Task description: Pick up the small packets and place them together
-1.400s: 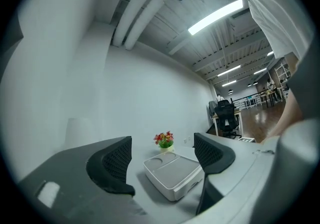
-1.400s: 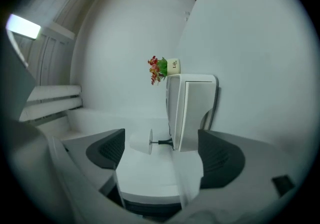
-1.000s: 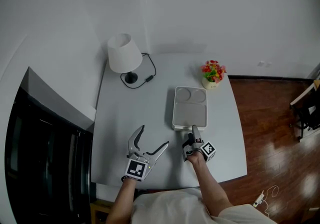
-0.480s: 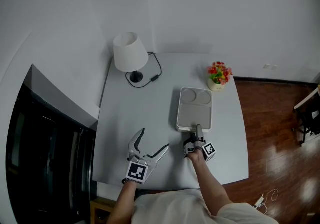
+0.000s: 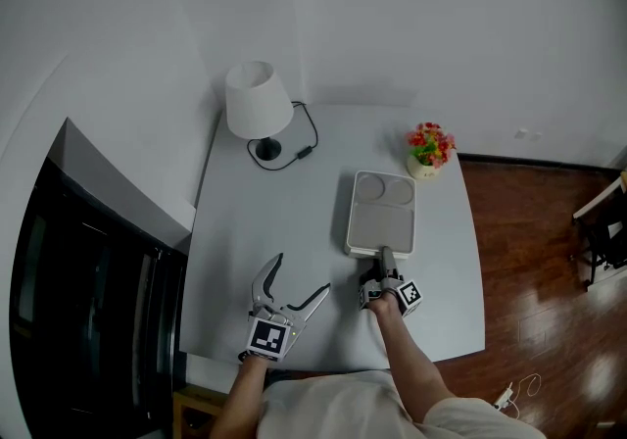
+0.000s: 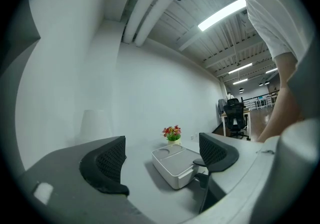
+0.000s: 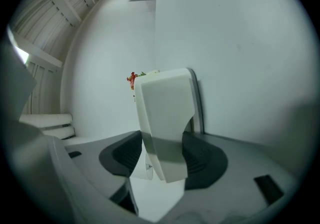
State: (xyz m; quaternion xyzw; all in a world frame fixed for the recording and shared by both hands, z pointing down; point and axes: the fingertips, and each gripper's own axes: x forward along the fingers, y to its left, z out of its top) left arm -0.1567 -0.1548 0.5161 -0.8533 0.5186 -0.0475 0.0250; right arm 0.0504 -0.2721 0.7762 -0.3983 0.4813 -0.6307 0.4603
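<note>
At the far left of the head view a dark cabinet [image 5: 88, 261] is seen beside the pale worktop [image 5: 265, 221]. A white-shaded lamp [image 5: 259, 101] is set at the worktop's far left corner, its cable [image 5: 299, 148] looped just beside the base. Nearer the person, the left gripper [image 5: 302, 271] is held level over the bare worktop, its jaws spread wide with nothing between them. To its right a white tray [image 5: 381, 221] with two round recesses at its far end lies flat near the middle of the worktop. Its near edge is gripped by the right gripper [image 5: 385, 254], rolled onto its side; the jaws have just been closing and both pads are now pressed against that edge. A small pot of flowers [image 5: 431, 145] stands beyond the tray's far right corner, and wooden floor [image 5: 549, 261] is seen at the right.
</note>
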